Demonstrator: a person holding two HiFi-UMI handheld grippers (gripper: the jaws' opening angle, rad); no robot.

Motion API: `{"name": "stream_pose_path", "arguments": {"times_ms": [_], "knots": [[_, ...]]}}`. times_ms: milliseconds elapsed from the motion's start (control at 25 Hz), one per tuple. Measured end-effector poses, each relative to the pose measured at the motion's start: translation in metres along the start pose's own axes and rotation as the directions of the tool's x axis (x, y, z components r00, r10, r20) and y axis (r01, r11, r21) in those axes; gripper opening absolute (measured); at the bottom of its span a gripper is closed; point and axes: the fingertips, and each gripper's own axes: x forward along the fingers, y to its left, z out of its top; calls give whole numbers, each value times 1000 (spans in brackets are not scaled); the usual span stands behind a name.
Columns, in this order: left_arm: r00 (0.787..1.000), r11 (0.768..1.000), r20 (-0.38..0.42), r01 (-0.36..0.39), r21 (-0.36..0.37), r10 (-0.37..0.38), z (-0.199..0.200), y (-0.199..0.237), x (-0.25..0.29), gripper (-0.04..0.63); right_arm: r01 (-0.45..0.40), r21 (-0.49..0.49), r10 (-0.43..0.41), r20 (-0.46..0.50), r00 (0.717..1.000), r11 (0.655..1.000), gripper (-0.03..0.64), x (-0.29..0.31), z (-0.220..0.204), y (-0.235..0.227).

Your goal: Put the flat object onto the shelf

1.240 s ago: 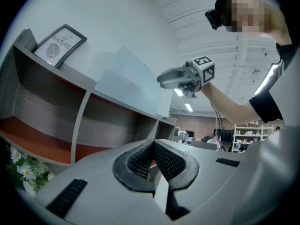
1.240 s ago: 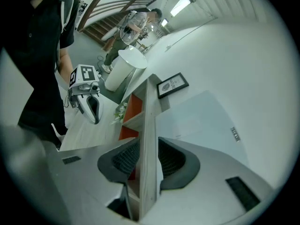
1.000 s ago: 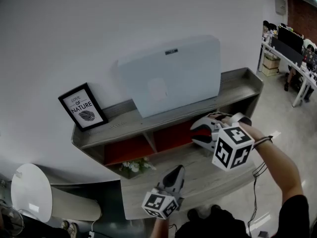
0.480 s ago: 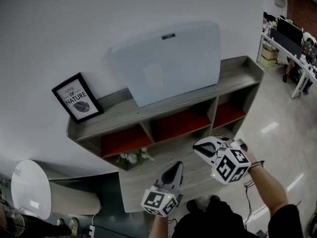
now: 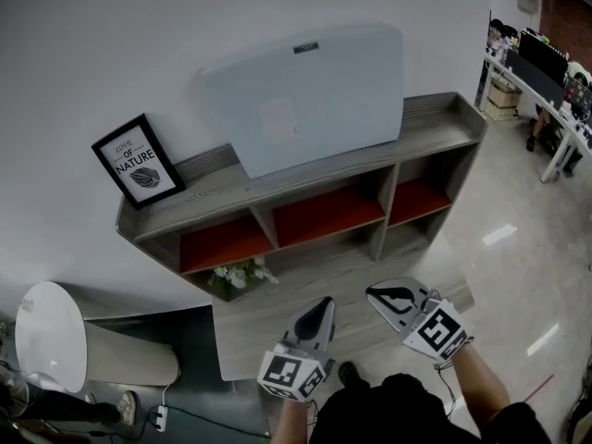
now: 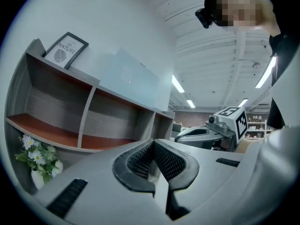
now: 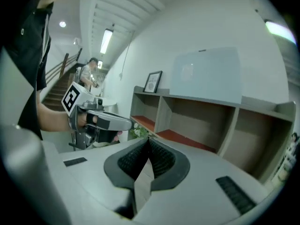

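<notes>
Evidently the placing is over. The shelf sits farther up the head view than it did a second ago, which suggests the person has stepped or leaned back from it. The flat object, a pale panel with rounded corners, stands on its long edge on the shelf's top board and leans back against the wall. Nothing is holding it, and it is posed the same way in all three head views, so it seems steady by itself. The picture frame to its left on the same board has not shifted either, and neither have the flowers in the lower left compartment. What has changed is the right gripper. A second ago it was raised in front of the shelf's right-hand compartments with its jaws somewhat apart; now it is drawn down near the person's body, well clear of the shelf. Its own view shows the jaws closing up pad to pad, with nothing between them. The left gripper hangs low beside it, roughly where it was before, its pads also pressed together on nothing. With the panel resting on the shelf and both tools empty and withdrawn, I judge the task done; the only thing left to watch is whether the leaning panel slides.
</notes>
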Motion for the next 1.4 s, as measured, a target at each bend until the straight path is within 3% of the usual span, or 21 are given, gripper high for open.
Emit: {"name": "stream_pose_path", "arguments": {"times_ms": [80,240,520,1000,1400], "knots": [[1000,1000,2,-2,1,2,-4,-12,-4,12,-5,73,2,37,999,997,12,-16,-11,8],[1000,1000,-4,1,-5,-1,-15,-44,-10,12,-9,127,-1,75,997,992,12,-52,-31,19],[1000,1000,-23,-16,-10,16,-42,-121,-26,12,15,289,-53,123,991,957,12,-129,-66,51],[998,999,-43,-51,-7,51,-76,-234,-78,12,-35,323,-34,206,978,946,12,-227,-87,109],[997,996,-16,-79,36,80,-63,-246,-104,12,-22,335,-56,220,974,942,12,-240,-78,118]]}}
